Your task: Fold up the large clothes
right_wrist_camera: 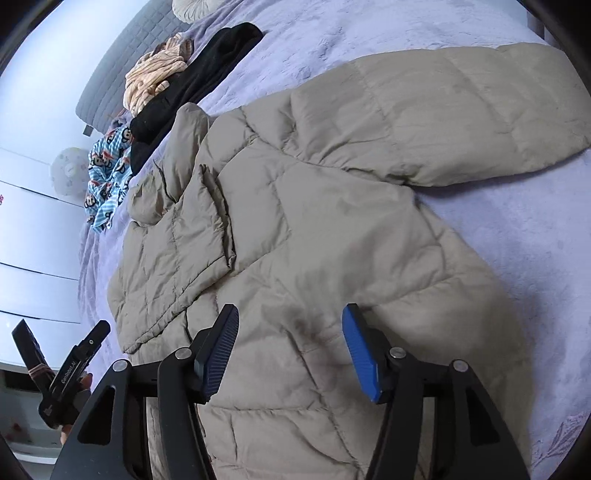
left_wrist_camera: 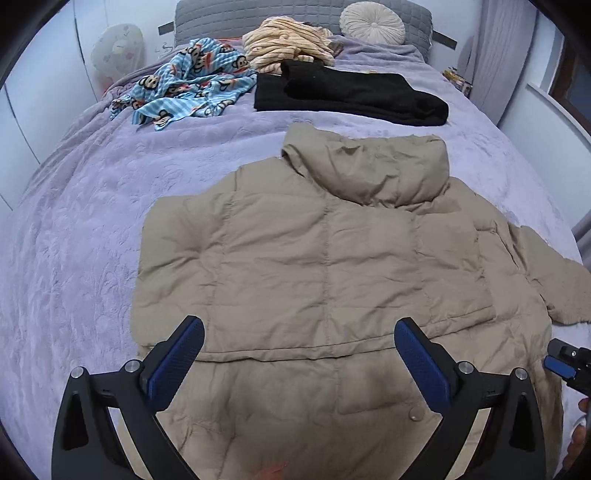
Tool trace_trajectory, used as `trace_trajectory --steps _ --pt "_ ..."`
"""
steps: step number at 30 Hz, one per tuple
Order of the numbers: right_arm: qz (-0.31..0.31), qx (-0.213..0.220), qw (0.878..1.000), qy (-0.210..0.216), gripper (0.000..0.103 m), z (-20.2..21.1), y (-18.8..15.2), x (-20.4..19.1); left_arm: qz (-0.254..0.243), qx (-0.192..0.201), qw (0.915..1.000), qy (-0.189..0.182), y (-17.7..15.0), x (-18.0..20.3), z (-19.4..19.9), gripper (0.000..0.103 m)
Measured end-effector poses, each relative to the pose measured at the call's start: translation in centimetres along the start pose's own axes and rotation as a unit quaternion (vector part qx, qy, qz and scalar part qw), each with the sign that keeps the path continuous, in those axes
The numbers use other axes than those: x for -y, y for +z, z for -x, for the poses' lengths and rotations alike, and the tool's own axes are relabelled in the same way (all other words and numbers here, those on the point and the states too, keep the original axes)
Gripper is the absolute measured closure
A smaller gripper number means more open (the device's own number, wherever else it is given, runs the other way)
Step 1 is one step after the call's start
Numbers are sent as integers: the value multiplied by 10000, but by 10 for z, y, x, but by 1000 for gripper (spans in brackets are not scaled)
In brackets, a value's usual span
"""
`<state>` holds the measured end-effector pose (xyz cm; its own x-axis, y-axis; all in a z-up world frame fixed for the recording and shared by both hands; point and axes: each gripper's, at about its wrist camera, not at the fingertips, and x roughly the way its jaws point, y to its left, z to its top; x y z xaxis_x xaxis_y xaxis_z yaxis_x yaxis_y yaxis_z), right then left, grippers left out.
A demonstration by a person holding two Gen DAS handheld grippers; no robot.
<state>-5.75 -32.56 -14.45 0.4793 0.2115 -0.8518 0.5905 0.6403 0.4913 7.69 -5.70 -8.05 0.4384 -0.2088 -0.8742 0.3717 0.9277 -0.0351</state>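
A beige puffer jacket [left_wrist_camera: 314,266] lies back-up on the lilac bedspread [left_wrist_camera: 92,221], hood towards the headboard. Its left part is folded in over the body; its right sleeve [right_wrist_camera: 461,110] stretches out to the right. My left gripper [left_wrist_camera: 299,354] is open and empty above the jacket's lower hem area. My right gripper [right_wrist_camera: 290,343] is open and empty above the jacket's [right_wrist_camera: 314,229] lower right side, near the sleeve's base. The right gripper's tip [left_wrist_camera: 565,362] shows at the left wrist view's right edge; the left gripper [right_wrist_camera: 66,376] shows at the right wrist view's lower left.
A folded black garment [left_wrist_camera: 351,96], a blue cartoon-print garment [left_wrist_camera: 188,88] and a striped peach garment [left_wrist_camera: 288,44] lie near the headboard. A round cream cushion [left_wrist_camera: 371,18] leans on the grey headboard [left_wrist_camera: 207,14]. White cupboards [right_wrist_camera: 33,229] stand left of the bed.
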Motion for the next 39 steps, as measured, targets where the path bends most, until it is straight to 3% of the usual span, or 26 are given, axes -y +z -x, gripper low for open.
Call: trace_trajectory --steps 5,9,14,17,24,29,31,37,38,39 --pt "-330 112 9993 110 20 22 2 37 -48 -201 9996 -211 3 34 -7 0" --pt "-660 319 9970 243 16 42 7 73 -224 -434 9984 -294 5 67 -15 0" --pt "-1050 839 9908 174 15 69 14 117 -523 -498 9968 -343 3 107 -15 0" --pt "-1467 1297 9801 334 15 86 17 145 -615 -552 9956 -434 4 127 -16 0" --pt "-2130 1432 9655 449 15 101 43 205 -827 -642 9927 -598 5 167 -19 0" --pt "-2918 1549 9405 796 15 102 65 256 -915 -715 9909 -675 5 185 -24 0" --pt "-3258 1690 9251 977 15 102 74 277 -932 -740 9904 -702 4 190 -27 0" --pt "-3862 1924 8900 1473 15 89 98 310 -957 -750 9904 -658 5 193 -33 0" --pt "-3996 1936 8817 1596 16 86 102 314 -942 -743 9907 -646 5 192 -34 0" --pt "-4096 1956 8741 1732 25 83 104 315 -920 -743 9910 -625 6 190 -35 0"
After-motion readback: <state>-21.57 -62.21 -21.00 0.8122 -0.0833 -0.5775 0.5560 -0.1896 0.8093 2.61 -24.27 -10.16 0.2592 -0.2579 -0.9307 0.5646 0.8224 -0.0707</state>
